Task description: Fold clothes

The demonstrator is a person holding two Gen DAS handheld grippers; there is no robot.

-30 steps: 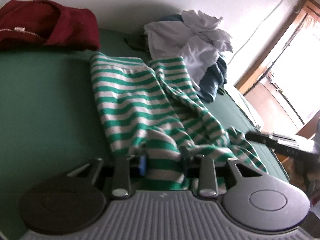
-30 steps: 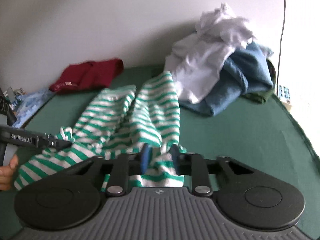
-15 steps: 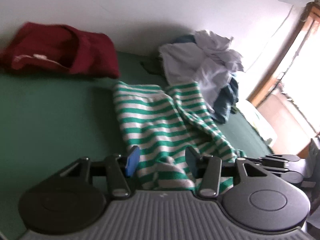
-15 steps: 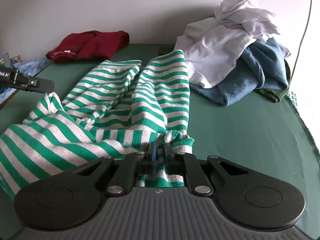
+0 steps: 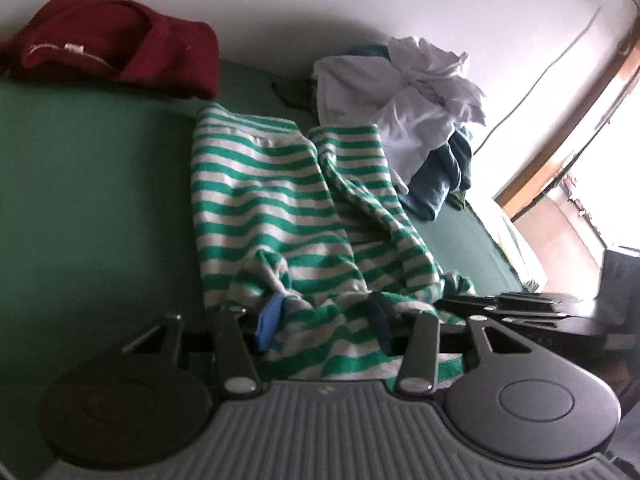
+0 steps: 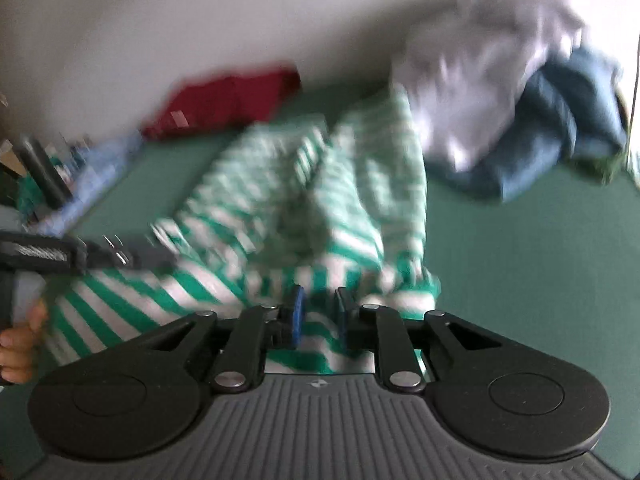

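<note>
Since a second ago the left gripper (image 5: 324, 320) has let its jaws out from a tight pinch on the striped cloth to a middling gap; they are now easing closed again, with a bunched hem of the green-and-white striped garment (image 5: 280, 200) lying between the fingers, pads not clearly pressing. Right gripper (image 6: 318, 316): was clamped narrow on the near hem, now opening, cloth between its fingers. Right view blurred with motion.

Striped garment lies lengthwise on the green table (image 5: 92, 200), far edge flat near the wall, near end rumpled and lifted toward both grippers. Looks like two legs or panels laid side by side, a ridge of wrinkles down the right one.

Red garment (image 5: 116, 48) sits folded at far left: reads as done. White and blue heap (image 5: 416, 120) at far right, touching the striped piece's far corner, unfolded.

Judgement: early. Striped piece only partly spread; its near end wants regripping and smoothing before any fold. Heap yet to do.
</note>
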